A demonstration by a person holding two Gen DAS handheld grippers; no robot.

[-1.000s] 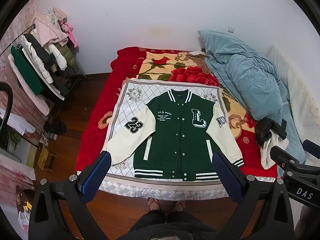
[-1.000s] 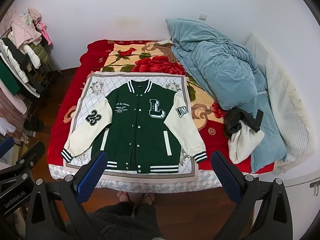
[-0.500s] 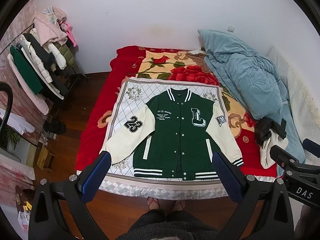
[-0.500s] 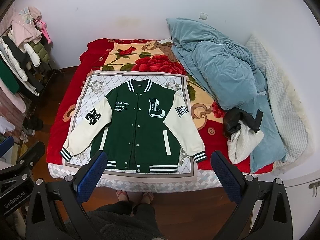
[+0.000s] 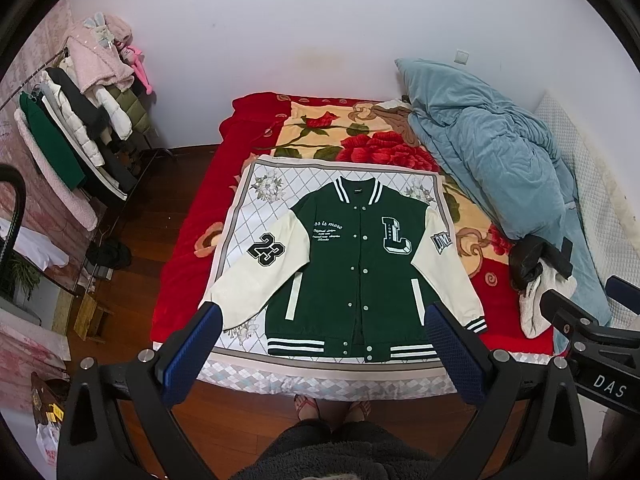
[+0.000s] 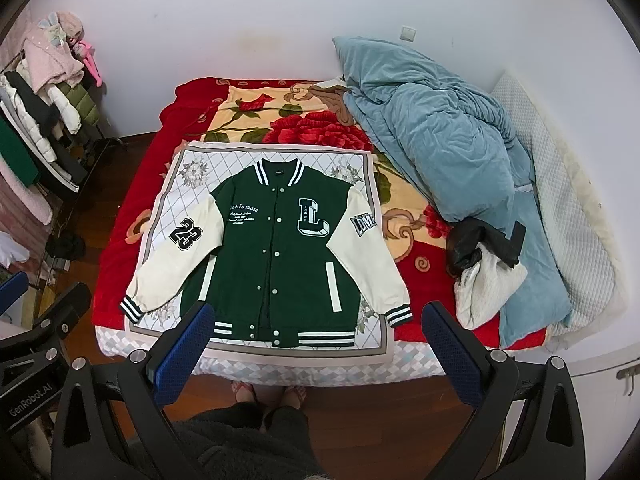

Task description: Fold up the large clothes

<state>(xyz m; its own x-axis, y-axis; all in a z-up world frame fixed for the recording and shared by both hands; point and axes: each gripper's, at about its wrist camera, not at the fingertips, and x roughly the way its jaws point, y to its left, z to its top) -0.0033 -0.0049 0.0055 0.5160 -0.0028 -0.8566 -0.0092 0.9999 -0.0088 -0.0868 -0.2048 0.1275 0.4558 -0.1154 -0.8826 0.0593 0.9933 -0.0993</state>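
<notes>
A green varsity jacket point(image 5: 352, 268) point(image 6: 280, 256) with cream sleeves lies flat, front up and buttoned, on a white diamond-patterned cloth point(image 5: 256, 216) point(image 6: 192, 200) at the foot of the bed. Its sleeves angle outward; one bears "23", the chest a big "L". My left gripper point(image 5: 324, 340) hovers open well above the jacket's hem, nothing between its blue pads. My right gripper point(image 6: 318, 338) is likewise open and high above the hem. The left sleeve's cuff is hidden behind a blue pad in the left wrist view.
A rumpled blue duvet point(image 5: 496, 148) point(image 6: 444, 140) fills the bed's right side, with a black and white garment pile point(image 6: 484, 264) by it. A laden clothes rack point(image 5: 76, 128) stands left. A person's feet point(image 5: 332, 406) are on the wooden floor at the bed's foot.
Both views have shifted slightly; the jacket sits a little higher in frame, so both grippers have edged a bit. The jacket itself has not moved.
</notes>
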